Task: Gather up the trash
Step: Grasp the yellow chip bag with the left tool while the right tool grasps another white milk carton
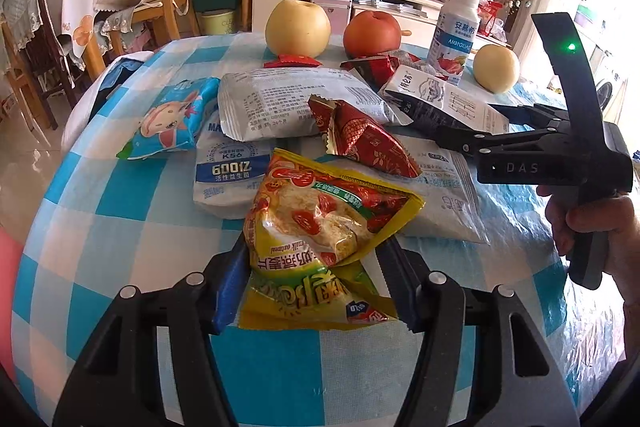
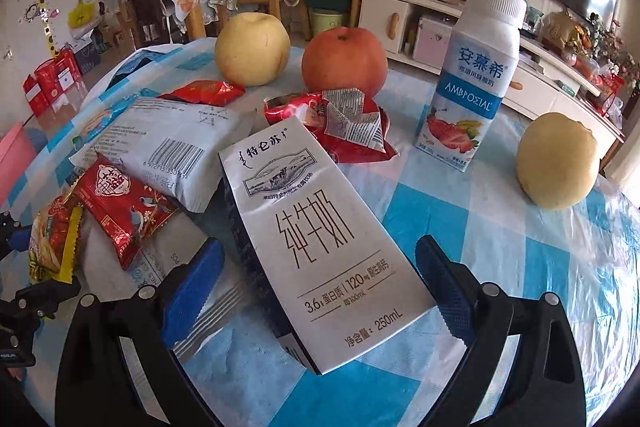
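While the left gripper is pinching the light, crinkly yellow oatmeal packet on the surface, the right gripper's open fingers are straddling the stiff milk carton.

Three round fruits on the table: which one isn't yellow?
The apple in the middle is the reddish-orange one. The pear to its left and the pear right of the yogurt bottle are pale yellow.
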The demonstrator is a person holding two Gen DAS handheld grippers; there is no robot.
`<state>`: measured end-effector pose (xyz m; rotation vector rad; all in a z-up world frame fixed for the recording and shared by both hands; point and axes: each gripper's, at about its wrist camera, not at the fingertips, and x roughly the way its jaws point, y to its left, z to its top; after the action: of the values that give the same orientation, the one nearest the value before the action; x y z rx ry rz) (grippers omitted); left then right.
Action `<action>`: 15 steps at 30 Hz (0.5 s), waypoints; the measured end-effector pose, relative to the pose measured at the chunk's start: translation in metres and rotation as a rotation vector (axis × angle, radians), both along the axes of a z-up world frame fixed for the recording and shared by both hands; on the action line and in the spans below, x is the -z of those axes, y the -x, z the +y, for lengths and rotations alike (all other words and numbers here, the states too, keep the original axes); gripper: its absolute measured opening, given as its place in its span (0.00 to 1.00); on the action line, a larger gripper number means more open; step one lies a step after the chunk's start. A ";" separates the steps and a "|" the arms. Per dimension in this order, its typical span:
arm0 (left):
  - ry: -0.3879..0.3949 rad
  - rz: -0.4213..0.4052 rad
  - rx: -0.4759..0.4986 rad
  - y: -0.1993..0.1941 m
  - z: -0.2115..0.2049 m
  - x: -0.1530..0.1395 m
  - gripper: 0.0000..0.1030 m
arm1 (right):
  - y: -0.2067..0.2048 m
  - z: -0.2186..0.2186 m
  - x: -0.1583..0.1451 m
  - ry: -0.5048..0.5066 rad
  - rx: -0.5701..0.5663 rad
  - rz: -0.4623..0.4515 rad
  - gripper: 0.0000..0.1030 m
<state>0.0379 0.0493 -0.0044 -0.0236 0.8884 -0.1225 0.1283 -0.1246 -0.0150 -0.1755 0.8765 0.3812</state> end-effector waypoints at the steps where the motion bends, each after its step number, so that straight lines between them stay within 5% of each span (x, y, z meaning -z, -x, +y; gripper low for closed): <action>1: 0.002 -0.001 0.000 0.000 0.001 0.000 0.60 | -0.001 -0.001 0.000 -0.012 0.006 0.007 0.92; 3: 0.007 -0.002 -0.002 0.000 0.001 0.000 0.60 | -0.001 -0.004 0.001 -0.040 0.001 0.027 0.84; 15: 0.062 -0.023 -0.027 0.004 0.017 -0.008 0.58 | 0.027 0.008 -0.007 -0.004 -0.004 -0.014 0.70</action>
<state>0.0338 0.0664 0.0035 -0.0914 0.8612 -0.1246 0.1014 -0.1167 -0.0076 -0.1760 0.8612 0.3854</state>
